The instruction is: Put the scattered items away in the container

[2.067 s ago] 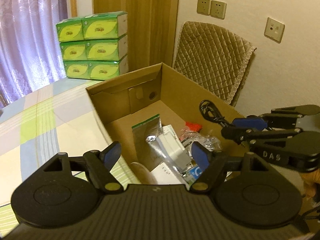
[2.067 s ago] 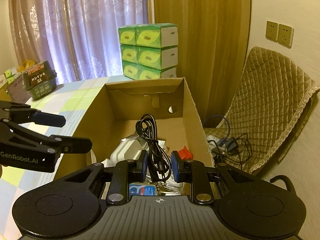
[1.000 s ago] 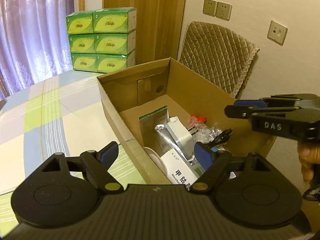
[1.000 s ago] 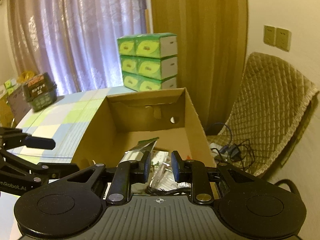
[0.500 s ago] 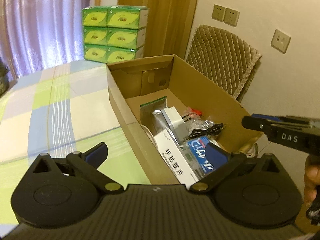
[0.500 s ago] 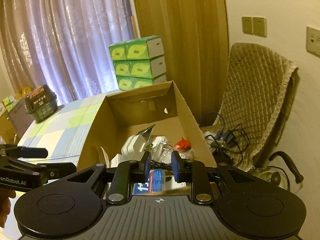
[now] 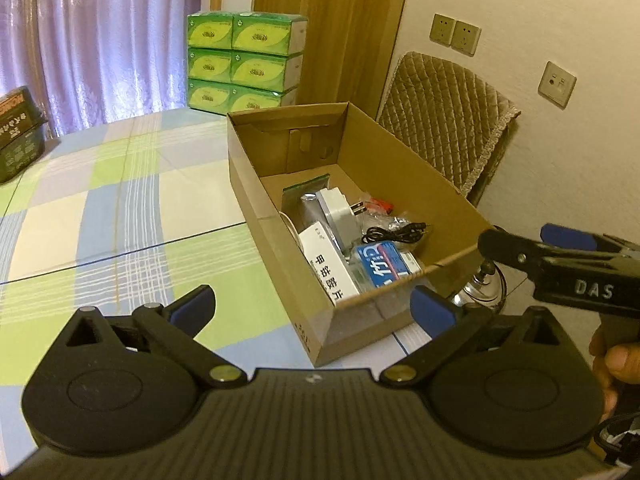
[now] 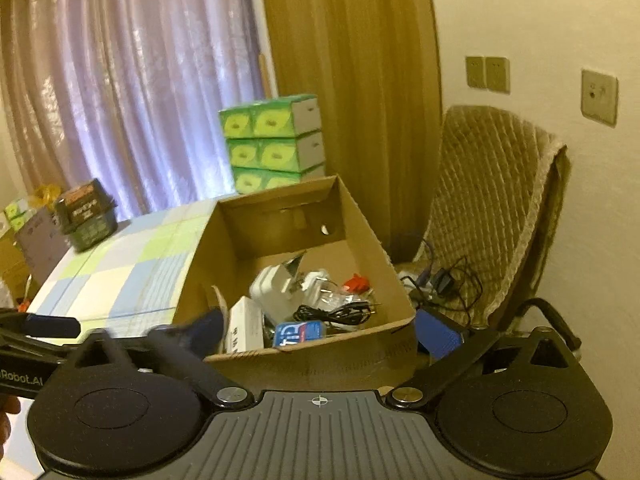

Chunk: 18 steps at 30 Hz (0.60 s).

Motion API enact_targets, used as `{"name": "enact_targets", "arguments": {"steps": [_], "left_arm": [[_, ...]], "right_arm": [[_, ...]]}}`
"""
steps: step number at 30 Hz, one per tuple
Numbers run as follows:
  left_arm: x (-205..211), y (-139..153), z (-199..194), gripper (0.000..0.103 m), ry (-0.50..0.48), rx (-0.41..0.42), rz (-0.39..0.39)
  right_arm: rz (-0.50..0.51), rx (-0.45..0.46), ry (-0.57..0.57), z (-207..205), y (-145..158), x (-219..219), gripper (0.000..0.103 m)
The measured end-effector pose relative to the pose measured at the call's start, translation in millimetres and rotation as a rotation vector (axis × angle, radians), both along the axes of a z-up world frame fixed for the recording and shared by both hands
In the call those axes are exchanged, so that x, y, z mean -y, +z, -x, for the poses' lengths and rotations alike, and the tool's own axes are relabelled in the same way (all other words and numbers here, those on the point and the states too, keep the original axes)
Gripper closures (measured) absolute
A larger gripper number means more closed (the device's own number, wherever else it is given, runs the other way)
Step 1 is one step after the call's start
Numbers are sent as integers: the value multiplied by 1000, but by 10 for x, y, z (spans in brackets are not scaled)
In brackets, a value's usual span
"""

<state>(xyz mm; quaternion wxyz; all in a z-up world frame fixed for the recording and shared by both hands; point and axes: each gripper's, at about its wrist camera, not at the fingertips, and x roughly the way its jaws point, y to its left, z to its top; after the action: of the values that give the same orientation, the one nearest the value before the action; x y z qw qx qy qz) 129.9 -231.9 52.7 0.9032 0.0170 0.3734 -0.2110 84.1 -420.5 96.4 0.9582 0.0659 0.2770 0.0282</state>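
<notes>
- Cardboard box stands open on the table, at its right edge, with the scattered items inside it.
- Inside lie a black cable, a white charger, a white carton with printed characters, a blue packet, a silver pouch and a small red piece.
- Cable rests on clear wrapping near the box's right wall, between the charger and the blue packet.
- Left gripper hangs just before the box's near corner, its blue-padded fingers spread wide and holding nothing.
- Right gripper sits just before the box's near wall, fingers likewise parted wide and empty; its left finger is blurred.
- In the left view, the right gripper comes in from the right beside the box's near right corner, with a hand on its grip.
- Table wears a checked cloth of green, blue and cream, bare in front of the left gripper.
- Green tissue boxes are stacked three high behind the box, before a purple curtain.
- A dark basket stands at the table's far left.
- A chair with a quilted cover stands right of the box, tangled cords on its seat.
- Wall sockets sit above the chair.
</notes>
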Motion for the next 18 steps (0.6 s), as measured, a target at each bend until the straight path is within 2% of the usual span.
{"name": "enact_targets", "arguments": {"steps": [18], "left_arm": [[-65, 100, 332, 1, 115, -76, 66]], "right_arm": [[5, -81, 28, 351, 45, 14, 0]]}}
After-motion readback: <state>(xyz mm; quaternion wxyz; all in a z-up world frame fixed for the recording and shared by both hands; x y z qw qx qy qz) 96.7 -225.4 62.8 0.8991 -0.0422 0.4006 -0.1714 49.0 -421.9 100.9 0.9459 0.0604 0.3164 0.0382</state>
